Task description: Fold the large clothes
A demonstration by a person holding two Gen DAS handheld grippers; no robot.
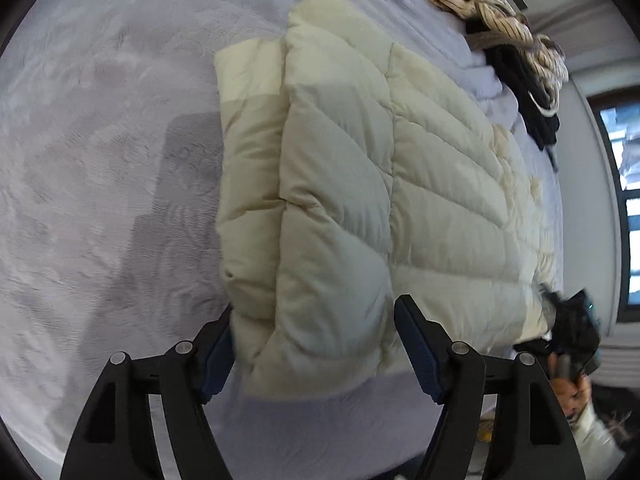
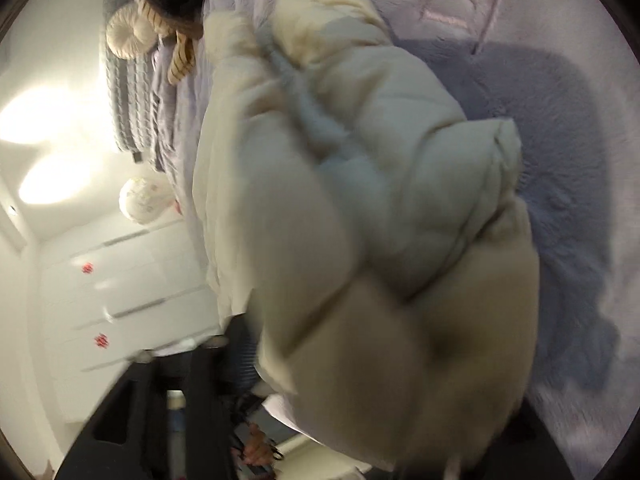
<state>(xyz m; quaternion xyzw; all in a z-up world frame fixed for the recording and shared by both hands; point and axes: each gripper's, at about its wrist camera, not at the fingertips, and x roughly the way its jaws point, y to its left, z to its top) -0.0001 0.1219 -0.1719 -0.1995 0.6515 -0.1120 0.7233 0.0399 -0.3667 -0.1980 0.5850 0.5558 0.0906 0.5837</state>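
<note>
A cream quilted puffer jacket (image 1: 360,184) lies folded on the pale lilac bed cover (image 1: 100,160). My left gripper (image 1: 316,344) points down at its near corner, jaws wide, and the fold lies between the fingers without being squeezed. In the right wrist view the jacket (image 2: 380,220) bulges close to the lens, blurred, and hides most of my right gripper (image 2: 340,344). Only its left finger (image 2: 204,360) shows, set far out with its ribbed pad bare beside the cloth. From the left wrist view the right gripper (image 1: 576,332) sits at the jacket's right end, held by a hand (image 1: 576,392).
A striped cream garment (image 1: 492,12) and black clothes (image 1: 524,92) are piled at the bed's far side. A window (image 1: 628,200) is beyond. White cupboard doors (image 2: 120,280) and a grey knitted headboard (image 2: 128,92) stand beside the bed.
</note>
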